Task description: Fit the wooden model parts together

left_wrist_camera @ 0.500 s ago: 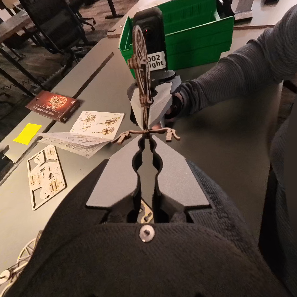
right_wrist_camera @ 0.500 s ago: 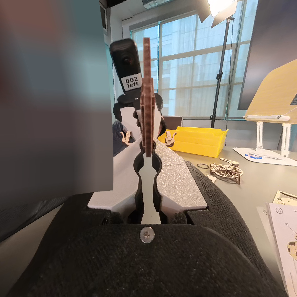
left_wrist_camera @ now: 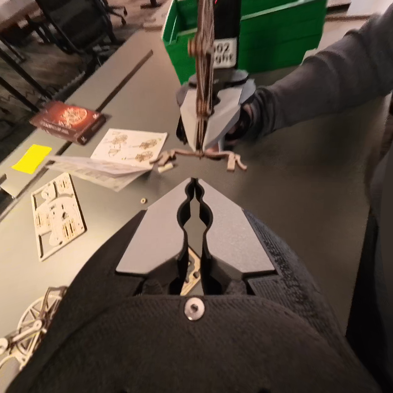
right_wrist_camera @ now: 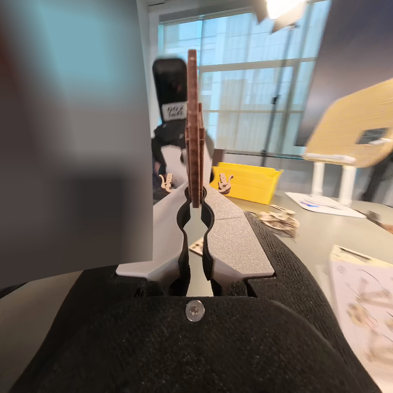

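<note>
My right gripper (right_wrist_camera: 194, 191) is shut on a wooden spoked wheel assembly (right_wrist_camera: 194, 136), held upright and seen edge-on. A wooden handlebar piece (left_wrist_camera: 200, 154) sits across the assembly's low end, just beyond the right gripper (left_wrist_camera: 200, 146) in the left wrist view. Its two grips (right_wrist_camera: 225, 183) show either side of the wheel in the right wrist view. My left gripper (left_wrist_camera: 194, 182) is shut and empty, a short way back from the handlebar and not touching it. It shows blurred behind the wheel in the right wrist view (right_wrist_camera: 170, 161).
On the grey table (left_wrist_camera: 287, 191): a green bin (left_wrist_camera: 265, 32), an open instruction booklet (left_wrist_camera: 119, 153), a brown box (left_wrist_camera: 68, 123), a yellow note (left_wrist_camera: 32, 158), a punched wooden sheet (left_wrist_camera: 57, 217), a small ring (left_wrist_camera: 144, 200) and another wheeled model (left_wrist_camera: 27, 325). A yellow bin (right_wrist_camera: 251, 185) stands far off.
My left gripper has let go of the handlebar and drawn back from it. The handlebar stays on the wheel assembly. The right gripper still holds the wheel.
</note>
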A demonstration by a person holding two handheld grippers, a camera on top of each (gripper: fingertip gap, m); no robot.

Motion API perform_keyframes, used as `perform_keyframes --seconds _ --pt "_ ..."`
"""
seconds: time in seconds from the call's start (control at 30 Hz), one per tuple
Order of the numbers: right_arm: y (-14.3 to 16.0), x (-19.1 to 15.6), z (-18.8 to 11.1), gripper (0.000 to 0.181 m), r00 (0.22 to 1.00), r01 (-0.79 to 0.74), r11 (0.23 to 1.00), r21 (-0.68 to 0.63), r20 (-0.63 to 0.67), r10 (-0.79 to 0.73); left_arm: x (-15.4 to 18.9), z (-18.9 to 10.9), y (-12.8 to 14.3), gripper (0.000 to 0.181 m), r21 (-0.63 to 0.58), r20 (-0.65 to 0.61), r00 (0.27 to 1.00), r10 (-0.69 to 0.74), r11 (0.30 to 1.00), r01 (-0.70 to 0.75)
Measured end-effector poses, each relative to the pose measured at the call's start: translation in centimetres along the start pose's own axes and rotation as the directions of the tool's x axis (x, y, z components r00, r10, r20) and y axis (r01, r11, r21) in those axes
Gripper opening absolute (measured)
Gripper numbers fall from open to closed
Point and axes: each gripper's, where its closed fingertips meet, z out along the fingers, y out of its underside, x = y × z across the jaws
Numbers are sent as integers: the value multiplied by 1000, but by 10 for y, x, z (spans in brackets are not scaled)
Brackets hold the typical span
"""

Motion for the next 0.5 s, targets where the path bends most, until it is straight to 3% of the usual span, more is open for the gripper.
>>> perform_keyframes --seconds 0.03,0.17,0.23,0.33,0.5 --pt "0 6 -1 0 1000 1 1000 2 -30 -1 -4 2 10 0 -30 6 1000 -19 999 19" --pt "-1 26 -13 0 982 49 999 -5 -180 -49 -23 10 50 0 -94 56 992 -110 989 115" --pt "-4 34 -17 0 961 88 996 -5 -262 -86 -38 6 66 0 -82 146 979 -144 984 157" --pt "-3 51 -26 0 918 133 990 -35 -373 -137 -62 -12 80 0 -10 277 933 -231 970 244" --pt "-2 68 -37 0 856 172 981 -90 -480 -194 -105 -62 101 0 152 471 787 -398 916 372"
